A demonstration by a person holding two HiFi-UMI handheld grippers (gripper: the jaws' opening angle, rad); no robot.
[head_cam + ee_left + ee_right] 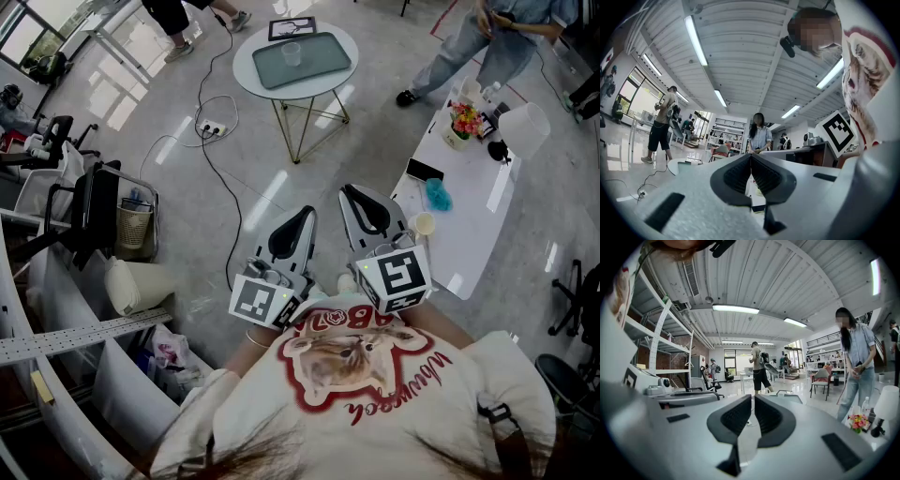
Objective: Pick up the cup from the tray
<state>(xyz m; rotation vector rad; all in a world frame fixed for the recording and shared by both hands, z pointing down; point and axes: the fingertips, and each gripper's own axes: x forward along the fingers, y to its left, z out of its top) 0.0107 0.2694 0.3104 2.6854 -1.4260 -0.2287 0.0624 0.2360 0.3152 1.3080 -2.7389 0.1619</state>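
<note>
Both grippers are held close to the person's chest, side by side and pointing forward. The left gripper (pixel 298 223) has its jaws clenched together with nothing between them, and the right gripper (pixel 361 202) is likewise closed and empty. The clear cup (pixel 292 53) stands upright on the grey tray (pixel 323 66), which lies on the round table (pixel 246 70) ahead, well apart from both grippers. A long white table (pixel 469 220) stands at the right.

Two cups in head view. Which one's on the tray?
The clear cup on the tray on the round table; the cream cup stands on the long white table.
</note>
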